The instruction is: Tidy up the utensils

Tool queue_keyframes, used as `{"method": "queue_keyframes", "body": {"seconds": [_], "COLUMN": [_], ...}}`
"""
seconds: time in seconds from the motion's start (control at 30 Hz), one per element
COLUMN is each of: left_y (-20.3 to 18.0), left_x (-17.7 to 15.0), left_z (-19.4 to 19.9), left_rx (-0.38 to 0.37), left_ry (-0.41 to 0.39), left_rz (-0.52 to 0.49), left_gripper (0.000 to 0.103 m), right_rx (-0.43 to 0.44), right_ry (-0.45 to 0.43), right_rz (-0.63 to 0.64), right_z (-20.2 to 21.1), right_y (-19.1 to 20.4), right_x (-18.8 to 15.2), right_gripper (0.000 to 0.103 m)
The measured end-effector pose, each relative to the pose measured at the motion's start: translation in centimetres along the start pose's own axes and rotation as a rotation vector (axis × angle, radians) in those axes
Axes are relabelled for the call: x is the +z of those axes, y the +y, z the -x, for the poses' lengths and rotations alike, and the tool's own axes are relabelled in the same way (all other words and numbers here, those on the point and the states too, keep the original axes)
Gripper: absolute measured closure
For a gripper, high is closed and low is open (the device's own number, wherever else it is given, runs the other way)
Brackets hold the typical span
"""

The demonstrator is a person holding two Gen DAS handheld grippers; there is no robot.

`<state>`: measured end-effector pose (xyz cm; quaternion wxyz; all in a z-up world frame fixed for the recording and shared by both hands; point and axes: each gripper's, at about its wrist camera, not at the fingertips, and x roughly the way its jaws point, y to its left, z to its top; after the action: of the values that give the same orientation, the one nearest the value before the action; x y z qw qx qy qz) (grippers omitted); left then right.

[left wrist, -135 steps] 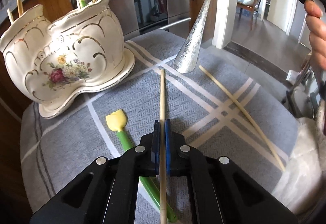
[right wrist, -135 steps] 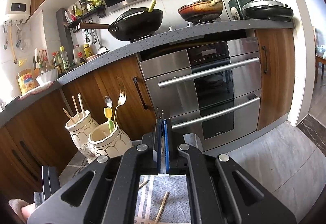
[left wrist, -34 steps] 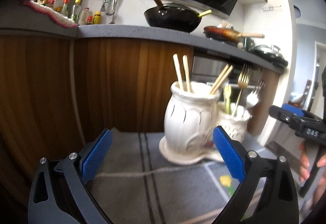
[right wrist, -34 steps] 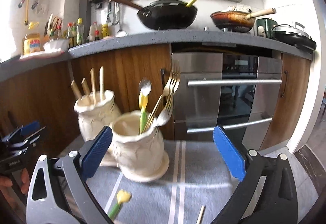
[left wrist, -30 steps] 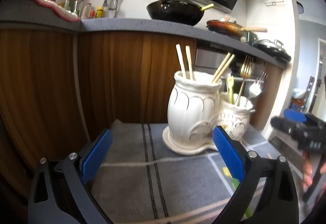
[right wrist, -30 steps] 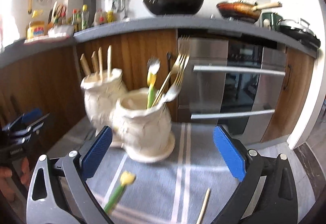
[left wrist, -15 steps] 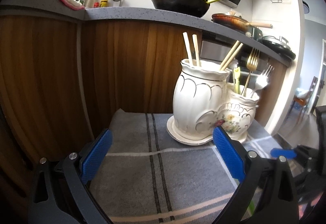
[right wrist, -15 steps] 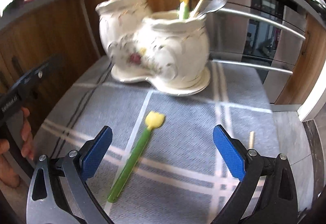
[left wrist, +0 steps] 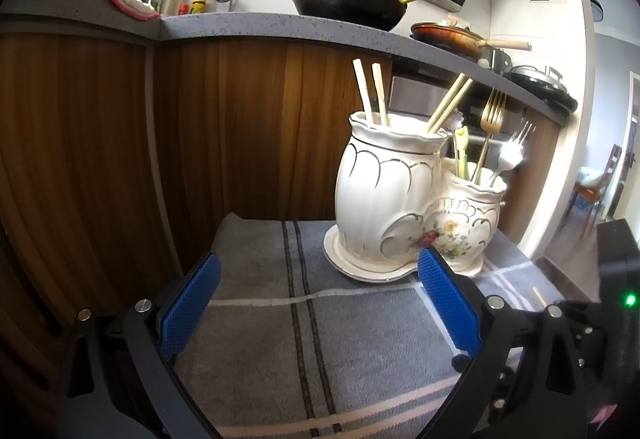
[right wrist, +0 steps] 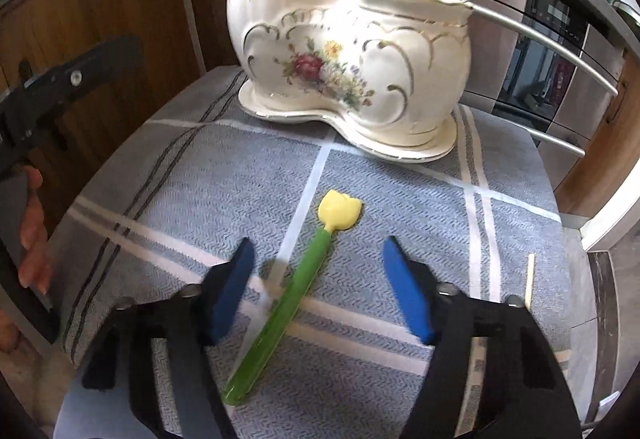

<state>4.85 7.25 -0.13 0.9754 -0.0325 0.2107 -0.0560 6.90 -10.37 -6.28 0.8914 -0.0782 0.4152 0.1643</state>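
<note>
The right gripper [right wrist: 316, 287], its fingers [right wrist: 230, 291] just closing but not yet touching, straddles the green tulip-ended utensil [right wrist: 294, 291] lying mid-bench, while the left gripper [left wrist: 316, 303] hangs wide open, empty.

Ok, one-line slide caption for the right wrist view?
Right gripper, jaws just closing, straddles the green tulip utensil before the holder.

left gripper [left wrist: 316, 303] gapes before holder [left wrist: 412, 207].
</note>
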Motion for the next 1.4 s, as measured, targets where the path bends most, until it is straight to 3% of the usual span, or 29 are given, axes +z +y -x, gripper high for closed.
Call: {"method": "queue_keyframes", "body": {"seconds": [0.13, 0.2, 0.27, 0.47, 0.63, 0.9, 1.07, 1.2, 1.27, 1.4], "left_y": [0.0, 0.0, 0.0, -0.3, -0.7, -2.6, -6.7, -11.0, -13.5, -16.5], "left_x": [0.0, 0.1, 0.0, 0.0, -0.2, 0.0, -0.8, -2.6, -3.4, -4.5], "left_z": [0.1, 0.1, 0.2, 0.2, 0.2, 0.5, 0.2, -0.9, -1.1, -1.7], "left_rx": [-0.004, -0.005, -0.007, -0.016, -0.023, -0.034, -0.097, -0.183, -0.206, -0.241], "left_ry": [-0.002, -0.003, -0.002, -0.001, 0.004, 0.031, 0.120, 0.265, 0.302, 0.356], "left_rz": [0.008, 0.009, 0.008, 0.003, -0.019, -0.054, -0.067, -0.056, -0.096, -0.128], "left_gripper": [0.005, 0.005, 0.005, 0.005, 0.005, 0.005, 0.005, 0.005, 0.005, 0.005], "right_rx": [0.019, 0.008, 0.010, -0.001, 0.031, 0.047, 0.013, -0.020, -0.037, -0.042], "right_ry": [0.002, 0.000, 0.007, -0.004, -0.018, -0.200, -0.291, -0.355, -0.366, -0.363], "right_rz": [0.005, 0.014, 0.003, 0.051, 0.022, -0.157, -0.209, -0.222, -0.226, -0.236], "right_z": [-0.3, -0.1, -0.2, 0.3, 0.7, 6.9, 9.5, 10.9, 11.3, 10.8], "right_y": [0.4, 0.3, -0.1, -0.1, -0.8, -7.7, -11.3, -13.0, -13.4, -14.5], "right_x": [0.2, 0.1, 0.2, -0.2, -0.2, 0.6, 0.7, 0.7, 0.7, 0.6], "right_gripper": [0.061, 0.074, 0.081, 0.093, 0.094, 0.094, 0.094, 0.095, 0.103, 0.103]}}
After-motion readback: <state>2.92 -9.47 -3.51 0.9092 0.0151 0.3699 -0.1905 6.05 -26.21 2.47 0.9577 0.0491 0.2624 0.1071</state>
